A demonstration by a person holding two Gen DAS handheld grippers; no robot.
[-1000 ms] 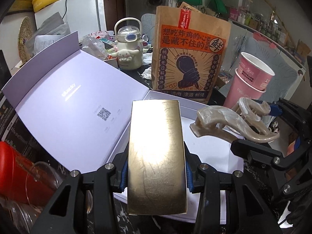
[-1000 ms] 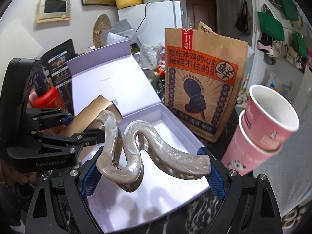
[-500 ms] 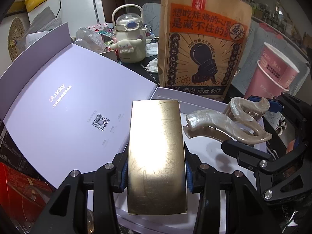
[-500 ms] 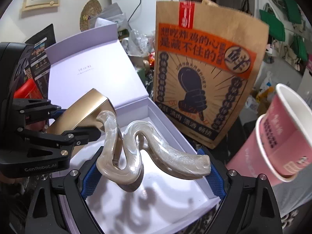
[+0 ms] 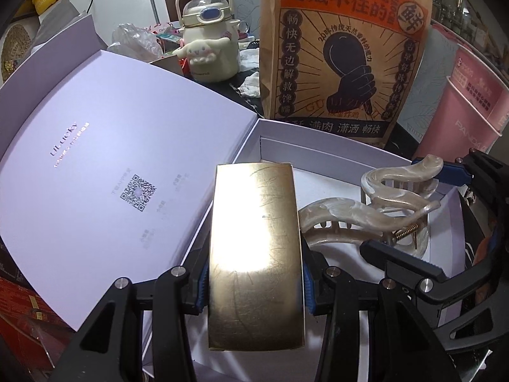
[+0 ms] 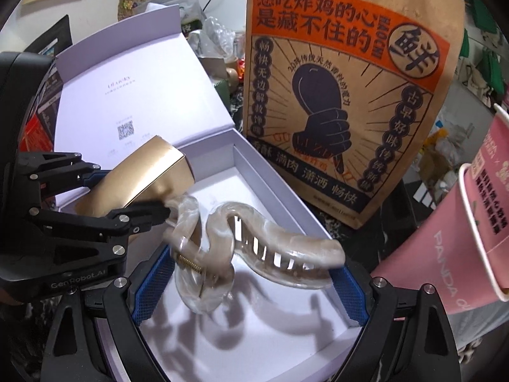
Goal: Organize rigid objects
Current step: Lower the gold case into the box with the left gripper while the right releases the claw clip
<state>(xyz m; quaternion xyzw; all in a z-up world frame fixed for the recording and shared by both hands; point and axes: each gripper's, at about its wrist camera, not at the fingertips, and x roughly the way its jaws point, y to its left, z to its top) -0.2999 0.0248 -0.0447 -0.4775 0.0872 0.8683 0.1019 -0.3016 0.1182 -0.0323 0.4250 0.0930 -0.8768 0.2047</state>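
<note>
The left gripper (image 5: 254,281) is clamping the gold box (image 5: 256,254); the right gripper (image 6: 251,278) is clamping the hair claw (image 6: 254,238); both are hanging above the open white box (image 6: 286,197) for placement.

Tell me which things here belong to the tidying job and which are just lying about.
In the job: gold box in the left gripper; pearly hair claw in the right gripper; open lilac gift box.

Lying about: fried-chicken paper bag; pink paper cups; cartoon water bottle.
</note>
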